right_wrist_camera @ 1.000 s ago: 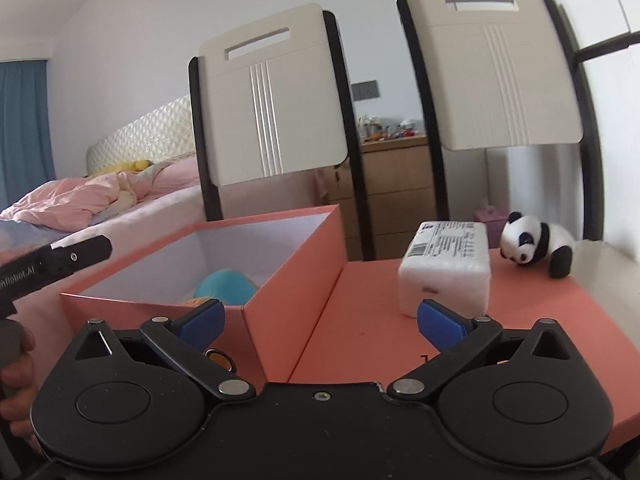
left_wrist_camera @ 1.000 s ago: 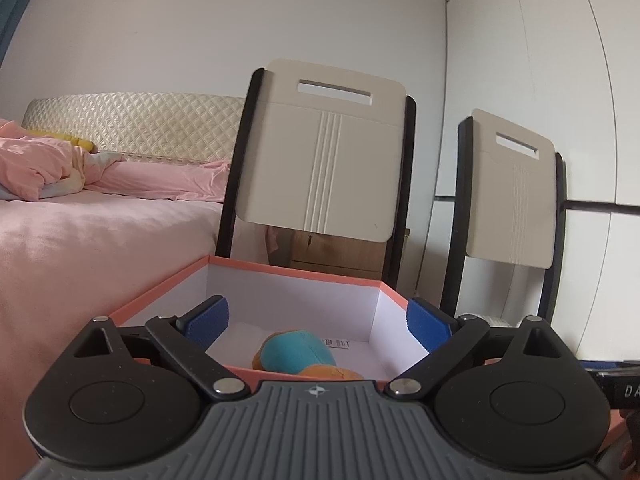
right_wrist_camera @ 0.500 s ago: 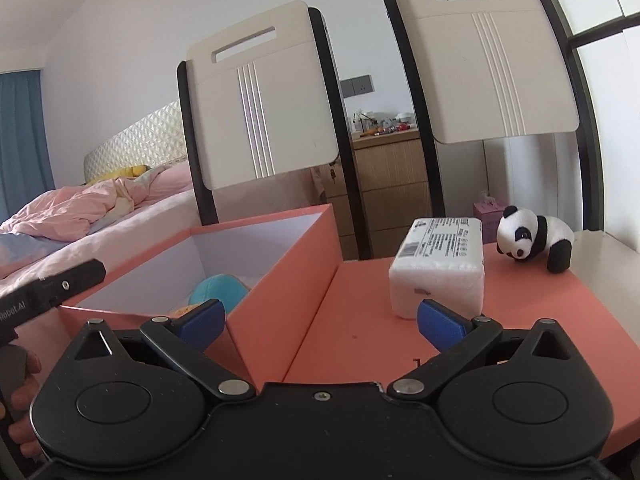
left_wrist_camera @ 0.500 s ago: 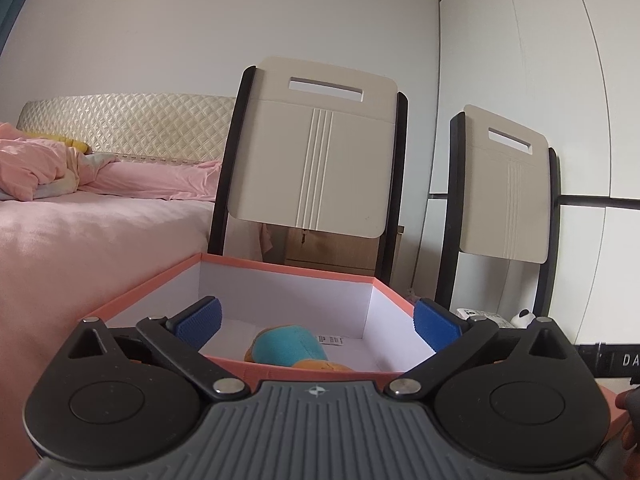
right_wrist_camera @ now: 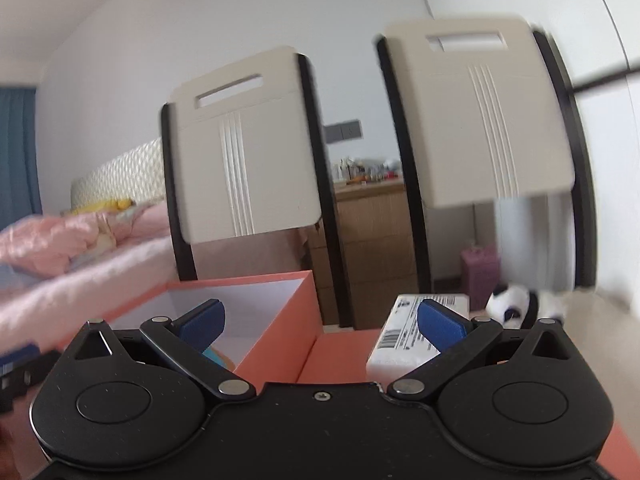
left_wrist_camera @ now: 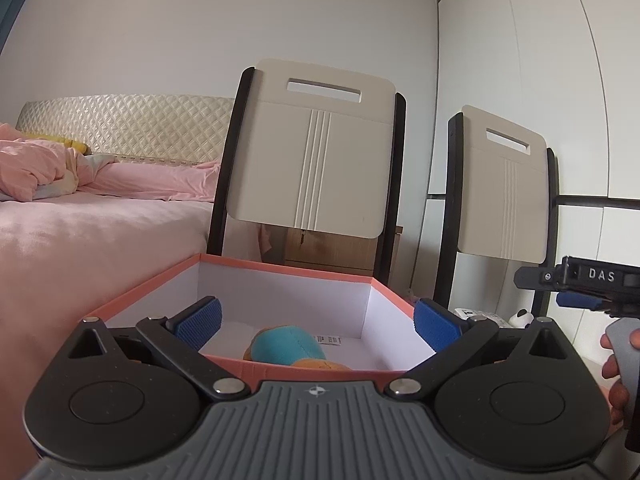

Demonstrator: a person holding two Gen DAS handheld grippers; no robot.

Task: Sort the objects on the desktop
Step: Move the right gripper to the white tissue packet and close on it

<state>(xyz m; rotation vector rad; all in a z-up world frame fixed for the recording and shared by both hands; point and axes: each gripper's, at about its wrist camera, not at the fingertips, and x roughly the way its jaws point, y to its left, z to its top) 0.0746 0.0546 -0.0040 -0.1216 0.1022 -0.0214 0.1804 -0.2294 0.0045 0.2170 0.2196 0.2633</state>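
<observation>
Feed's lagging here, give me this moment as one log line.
left gripper: open, empty, over box | right gripper: open, empty | in box: plush | outside: pack, panda

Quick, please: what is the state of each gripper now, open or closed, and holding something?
Left gripper: open, holding nothing, facing the orange box.
Right gripper: open, holding nothing; view blurred.
</observation>
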